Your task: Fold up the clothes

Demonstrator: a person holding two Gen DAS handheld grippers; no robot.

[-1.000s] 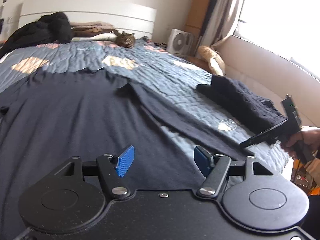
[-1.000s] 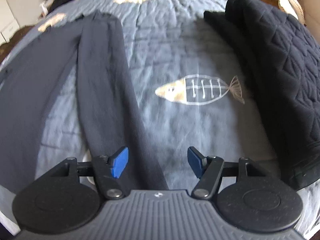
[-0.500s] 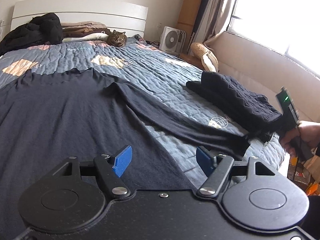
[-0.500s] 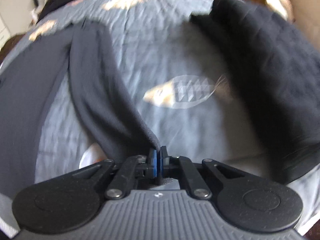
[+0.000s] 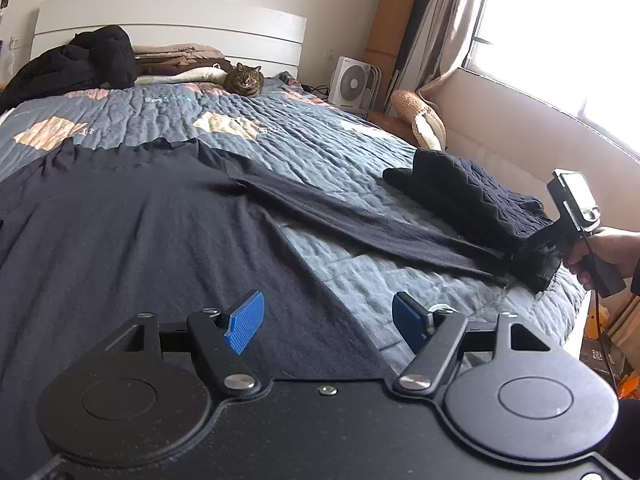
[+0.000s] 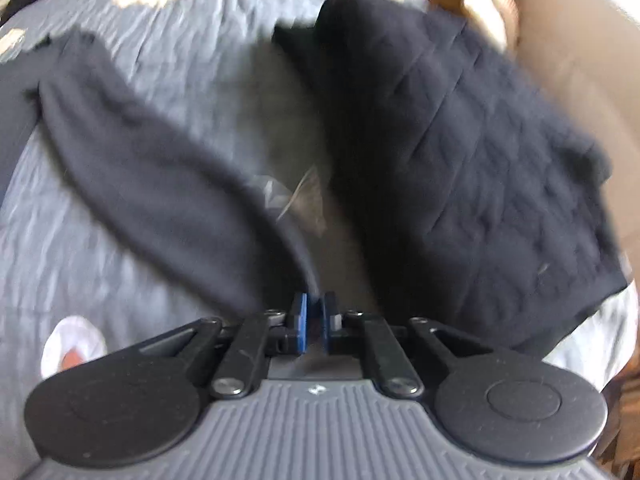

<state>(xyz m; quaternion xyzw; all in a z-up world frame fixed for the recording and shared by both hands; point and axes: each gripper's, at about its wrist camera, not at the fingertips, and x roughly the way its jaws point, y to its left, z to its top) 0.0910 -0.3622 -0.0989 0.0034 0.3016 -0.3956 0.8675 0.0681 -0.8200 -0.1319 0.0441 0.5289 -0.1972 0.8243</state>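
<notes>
A dark navy long-sleeved shirt (image 5: 120, 220) lies spread flat on the bed. Its right sleeve (image 5: 360, 224) stretches out toward the bed's right edge. My left gripper (image 5: 324, 316) hovers open over the shirt's lower body, nothing between its blue pads. My right gripper (image 6: 315, 320) pinches the cuff of the sleeve (image 6: 160, 168); its jaws are opening slightly with the cloth still between the pads. In the left wrist view the right gripper (image 5: 536, 264) is at the sleeve's end, held by a person's hand (image 5: 608, 244).
A folded black quilted garment (image 5: 472, 196) lies by the right edge, just beyond the cuff. A cat (image 5: 244, 78), folded blankets and a black jacket (image 5: 80, 60) are at the headboard. A fan (image 5: 352, 88) and a wall bench stand right of the bed's quilt (image 5: 280, 128).
My right gripper went from open over the sleeve to shut on its cuff, then drew the cuff rightward toward the folded black garment. My left gripper stayed open.
</notes>
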